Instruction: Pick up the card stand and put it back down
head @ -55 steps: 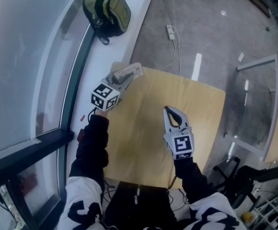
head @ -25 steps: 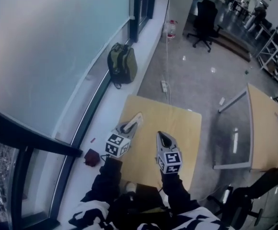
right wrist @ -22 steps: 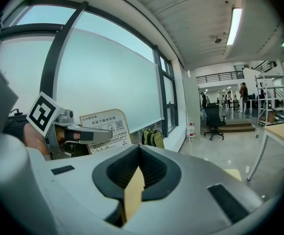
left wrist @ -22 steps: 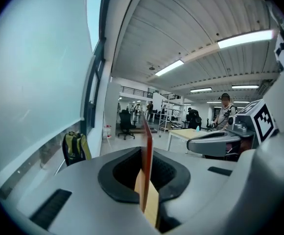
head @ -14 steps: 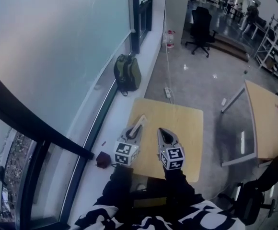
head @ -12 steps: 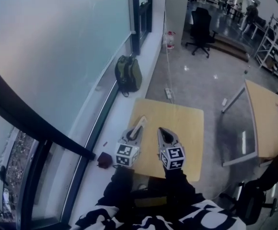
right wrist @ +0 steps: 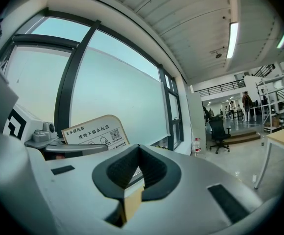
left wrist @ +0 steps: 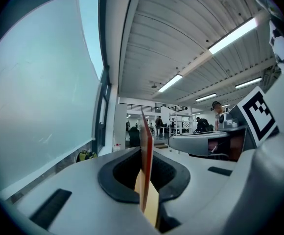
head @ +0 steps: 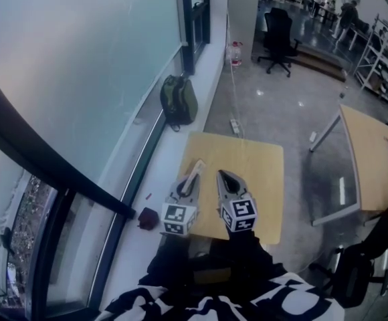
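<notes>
The thin cream card stand (right wrist: 95, 131), printed and round-topped, stands upright between the jaws of the left gripper (head: 188, 184). Those jaws are pressed nearly together on its lower edge, holding it in the air above the near left part of the light wooden square table (head: 257, 172). The right gripper (head: 223, 178) hovers just beside it over the table's near edge, jaws together with nothing between them. Both black-sleeved arms reach forward, grippers level and pointing away from the person. An olive green backpack (head: 179, 100) sits beyond the table's far left corner
</notes>
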Available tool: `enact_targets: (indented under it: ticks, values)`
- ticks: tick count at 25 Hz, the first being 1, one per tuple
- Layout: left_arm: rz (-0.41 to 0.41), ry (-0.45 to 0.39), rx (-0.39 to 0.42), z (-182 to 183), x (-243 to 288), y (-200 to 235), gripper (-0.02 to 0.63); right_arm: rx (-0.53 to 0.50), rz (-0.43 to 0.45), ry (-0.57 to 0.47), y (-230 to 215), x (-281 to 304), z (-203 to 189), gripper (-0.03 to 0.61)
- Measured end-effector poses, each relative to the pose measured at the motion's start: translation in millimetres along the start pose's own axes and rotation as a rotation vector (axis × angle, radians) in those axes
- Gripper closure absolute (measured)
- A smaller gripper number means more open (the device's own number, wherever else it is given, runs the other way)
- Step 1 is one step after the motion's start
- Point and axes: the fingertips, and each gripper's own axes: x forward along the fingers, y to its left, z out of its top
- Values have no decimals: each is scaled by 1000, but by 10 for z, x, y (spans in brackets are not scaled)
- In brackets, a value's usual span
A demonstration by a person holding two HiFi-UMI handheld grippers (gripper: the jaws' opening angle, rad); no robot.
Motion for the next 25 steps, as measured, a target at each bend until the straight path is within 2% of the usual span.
enact_targets:
  ticks: [13,18,25]
  values:
    - [-23,11,-13,-53,-45,29,591,-1,-24,10,20,-28,7,557]
    - [-75,26,-24,-116,49,-72,591,12,-65,25,-94,-103,-86,557]
    - [-192,61,-11,-260,323,-440,591,45,-167,28,-519,-345,-153,557]
